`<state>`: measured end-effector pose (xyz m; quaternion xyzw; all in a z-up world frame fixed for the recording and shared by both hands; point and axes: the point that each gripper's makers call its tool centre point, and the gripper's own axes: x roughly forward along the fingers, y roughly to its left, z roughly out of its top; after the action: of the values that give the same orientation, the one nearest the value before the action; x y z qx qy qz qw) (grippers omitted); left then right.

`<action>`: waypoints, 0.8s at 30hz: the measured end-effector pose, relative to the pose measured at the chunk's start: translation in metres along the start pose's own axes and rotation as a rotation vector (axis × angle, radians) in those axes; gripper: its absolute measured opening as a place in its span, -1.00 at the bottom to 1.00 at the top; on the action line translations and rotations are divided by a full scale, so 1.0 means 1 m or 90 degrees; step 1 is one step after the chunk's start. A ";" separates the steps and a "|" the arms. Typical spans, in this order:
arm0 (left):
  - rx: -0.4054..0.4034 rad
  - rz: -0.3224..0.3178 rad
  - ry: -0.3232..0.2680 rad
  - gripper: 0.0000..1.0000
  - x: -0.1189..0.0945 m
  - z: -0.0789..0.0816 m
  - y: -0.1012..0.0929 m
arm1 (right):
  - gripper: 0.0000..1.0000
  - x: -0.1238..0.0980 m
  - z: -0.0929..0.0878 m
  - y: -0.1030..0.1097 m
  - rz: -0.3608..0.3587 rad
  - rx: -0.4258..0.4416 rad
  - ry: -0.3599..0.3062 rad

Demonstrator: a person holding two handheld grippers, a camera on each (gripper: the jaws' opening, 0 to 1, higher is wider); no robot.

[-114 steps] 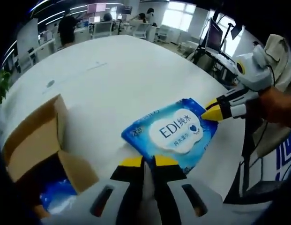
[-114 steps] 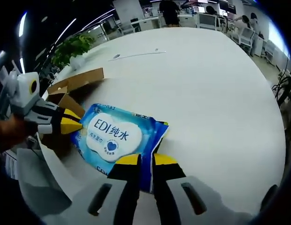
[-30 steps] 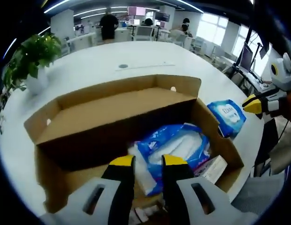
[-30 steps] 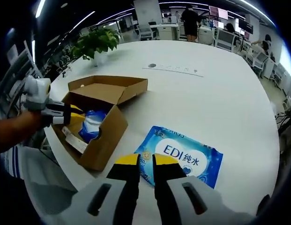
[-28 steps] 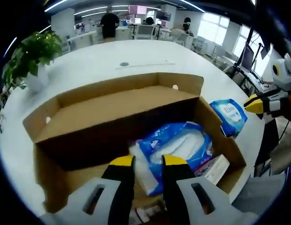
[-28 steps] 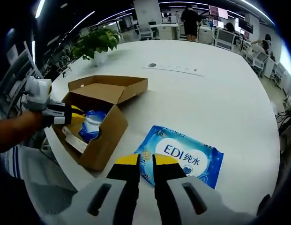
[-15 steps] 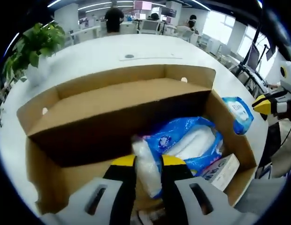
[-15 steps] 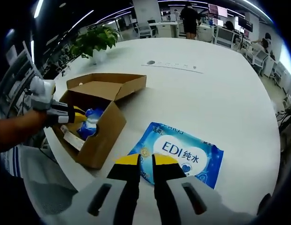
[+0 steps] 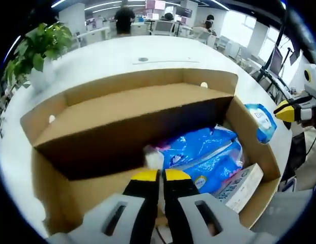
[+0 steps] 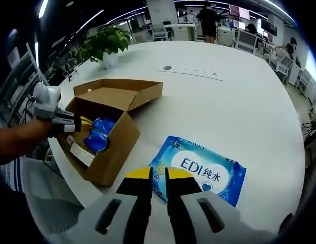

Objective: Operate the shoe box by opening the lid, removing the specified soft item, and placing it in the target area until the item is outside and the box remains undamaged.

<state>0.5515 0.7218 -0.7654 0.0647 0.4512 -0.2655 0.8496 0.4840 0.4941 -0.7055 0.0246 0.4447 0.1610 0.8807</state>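
The box (image 9: 122, 109) sat open on the white table (image 10: 239, 101), its lid (image 10: 119, 94) folded back and away from you. Inside lay a blue soft pack (image 9: 206, 152), crumpled, with its white end (image 9: 153, 158) bunched up toward the middle of the box. Beside it, in the near right corner, a small white carton (image 9: 239, 183) leaned against the wall.

Your left gripper (image 9: 159, 175) reached down into the box, its yellow-tipped jaws drawn almost together on the white end of that pack; you appeared to be pinching it, though the contact itself was hidden behind the tips. In the right gripper view you could see the same gripper (image 10: 79, 124) entering the box from the near side, your forearm (image 10: 20, 140) behind it, with the blue pack (image 10: 99, 134) just at its tips.

A second pack, the flat blue wipes (image 10: 201, 170) printed "EDI", lay outside on the table just beside the box, apart from its wall. Your right gripper (image 10: 152, 174) hovered over the near edge of the wipes with its jaws close together and nothing between them. In the left gripper view the wipes (image 9: 262, 122) showed past the box's right wall, with your right gripper (image 9: 286, 112) beyond them.

A potted plant (image 9: 38, 51) stood on the far side of the table, and desks with people (image 10: 208, 18) lay beyond that.
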 end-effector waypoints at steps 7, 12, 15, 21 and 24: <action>-0.015 0.007 0.002 -1.00 -0.013 -0.008 0.009 | -0.83 0.004 0.008 0.012 0.010 -0.011 -0.001; -0.027 0.009 0.000 -1.00 -0.021 -0.012 0.016 | -0.83 0.009 0.013 0.026 0.021 -0.021 -0.001; -0.037 0.007 -0.003 -1.00 -0.025 -0.014 0.019 | -0.83 0.012 0.017 0.035 0.026 -0.027 -0.001; -0.046 -0.001 -0.007 -1.00 -0.028 -0.015 0.020 | -0.82 0.019 0.025 0.055 0.041 -0.045 -0.002; -0.047 -0.001 -0.009 -1.00 -0.029 -0.015 0.022 | -0.82 0.023 0.030 0.066 0.052 -0.052 -0.003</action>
<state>0.5381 0.7569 -0.7538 0.0312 0.4550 -0.2497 0.8542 0.5029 0.5663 -0.6932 0.0070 0.4345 0.2147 0.8747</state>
